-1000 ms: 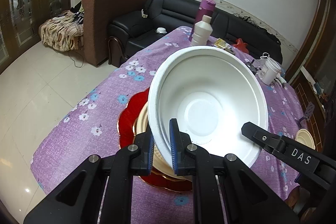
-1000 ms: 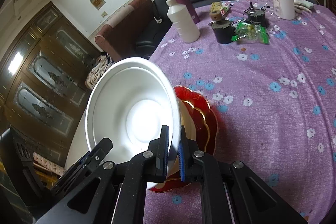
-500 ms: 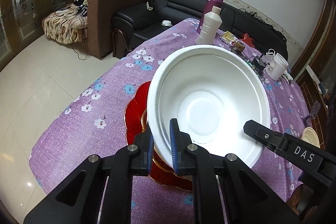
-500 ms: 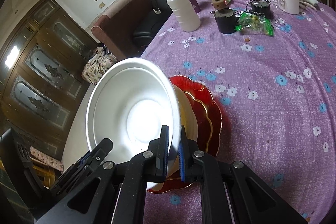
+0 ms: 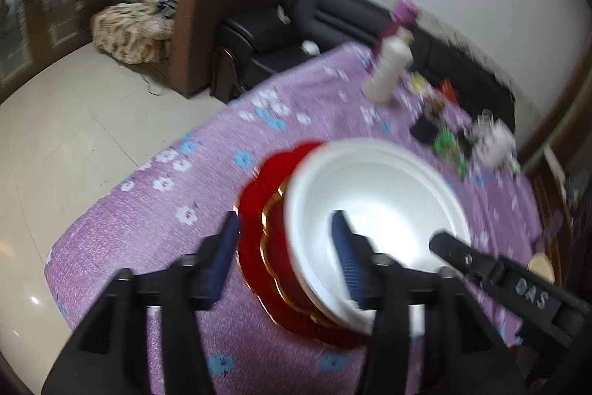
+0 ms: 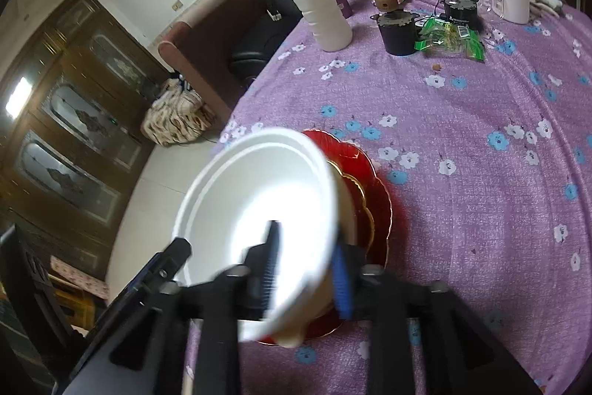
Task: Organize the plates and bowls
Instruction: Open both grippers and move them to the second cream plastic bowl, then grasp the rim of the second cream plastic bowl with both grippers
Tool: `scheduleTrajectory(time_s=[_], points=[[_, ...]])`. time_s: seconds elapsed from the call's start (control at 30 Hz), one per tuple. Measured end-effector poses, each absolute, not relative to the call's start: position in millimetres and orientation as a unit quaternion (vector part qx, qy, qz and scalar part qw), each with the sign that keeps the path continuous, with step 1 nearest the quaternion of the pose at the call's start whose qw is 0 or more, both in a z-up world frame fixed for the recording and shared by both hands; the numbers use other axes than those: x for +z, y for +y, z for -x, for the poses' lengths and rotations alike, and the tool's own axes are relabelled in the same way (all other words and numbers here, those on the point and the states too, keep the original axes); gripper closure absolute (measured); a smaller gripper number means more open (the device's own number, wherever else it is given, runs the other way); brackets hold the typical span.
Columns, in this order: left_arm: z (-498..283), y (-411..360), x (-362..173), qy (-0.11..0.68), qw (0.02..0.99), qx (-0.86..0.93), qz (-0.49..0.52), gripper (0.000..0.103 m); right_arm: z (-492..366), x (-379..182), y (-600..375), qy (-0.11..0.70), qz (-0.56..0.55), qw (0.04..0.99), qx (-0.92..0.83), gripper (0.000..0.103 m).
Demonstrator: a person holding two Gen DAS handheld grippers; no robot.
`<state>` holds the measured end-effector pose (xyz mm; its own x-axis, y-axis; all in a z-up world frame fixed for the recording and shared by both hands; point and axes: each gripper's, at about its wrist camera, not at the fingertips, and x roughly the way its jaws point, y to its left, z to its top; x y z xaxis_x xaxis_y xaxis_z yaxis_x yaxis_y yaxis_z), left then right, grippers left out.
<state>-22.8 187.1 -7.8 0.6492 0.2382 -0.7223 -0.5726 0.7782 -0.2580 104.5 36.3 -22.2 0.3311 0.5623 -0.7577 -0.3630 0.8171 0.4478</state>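
desk (image 6: pixel 481 143): purple flowered cloth; stack sits at its near-left edge, clutter (white bottle (image 6: pixel 322 17), black pot, green packets, white tub) at 12 to 1 o'clock, well apart from the stack.
red plate (image 5: pixel 259 195): bottom of stack, flat on desk, scalloped gold-edged plate on top of it.
bowl (image 5: pixel 381 195): white, big, on the stack or just above it, tipped a bit toward 9 o'clock in right view; can't tell if fully seated.
cream dish (image 6: pixel 346 210): between bowl and plates, only an edge shows.
left tool (image 5: pixel 286 258): fingers wide apart, straddling the bowl's near rim, one inside at 6 o'clock, one outside over the red plate; no clamp.
right tool (image 6: pixel 307 269): fingers apart either side of the rim, looks slack; blurred.
step: releasing bowl onto stack, by my read.
do it well: let the rim clear both pads before backing off; pull straight back toward 6 o'clock, low and slow.
risk: a pad snagging the rim drags the bowl off-centre or tips it off the desk edge.
next: check the bowl sits level, nudge centred if not.
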Motion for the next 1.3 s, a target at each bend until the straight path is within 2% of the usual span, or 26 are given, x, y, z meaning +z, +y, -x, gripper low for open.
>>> scheduleTrajectory(time_s=[0.1, 0.2, 0.27, 0.43, 0.53, 0.83, 1.0, 1.23, 1.3], points=[[38, 196, 3, 0.301, 0.873, 0.259, 0.284, 0.032, -101, -15, 24, 0.489, -0.113, 0.817, 0.284, 0.043], [45, 192, 14, 0.264, 0.877, 0.263, 0.304, 0.022, -99, -6, 4, 0.471, -0.136, 0.825, 0.280, 0.037], [41, 180, 21, 0.256, 0.886, 0.249, 0.296, 0.021, -100, -2, -14, 0.465, -0.164, 0.823, 0.284, 0.035], [16, 132, 30, 0.276, 0.913, 0.175, 0.246, 0.020, -99, 2, -62, 0.457, -0.188, 0.826, 0.272, 0.035], [-10, 93, 28, 0.316, 0.916, 0.108, 0.222, 0.020, -99, 0, -108, 0.452, -0.207, 0.833, 0.243, 0.035], [-97, -56, -4, 0.432, 0.879, -0.112, 0.169, 0.021, -86, 1, -285, 0.414, -0.262, 0.867, 0.089, 0.034], [-134, -122, -19, 0.470, 0.853, -0.156, 0.162, 0.021, -91, -7, -372, 0.403, -0.300, 0.865, -0.002, 0.033], [-175, -185, -31, 0.487, 0.844, -0.183, 0.130, 0.021, -123, -28, -420, 0.421, -0.329, 0.845, -0.033, 0.033], [-186, -197, -40, 0.497, 0.838, -0.185, 0.128, 0.021, -129, -33, -421, 0.425, -0.332, 0.841, -0.040, 0.035]])
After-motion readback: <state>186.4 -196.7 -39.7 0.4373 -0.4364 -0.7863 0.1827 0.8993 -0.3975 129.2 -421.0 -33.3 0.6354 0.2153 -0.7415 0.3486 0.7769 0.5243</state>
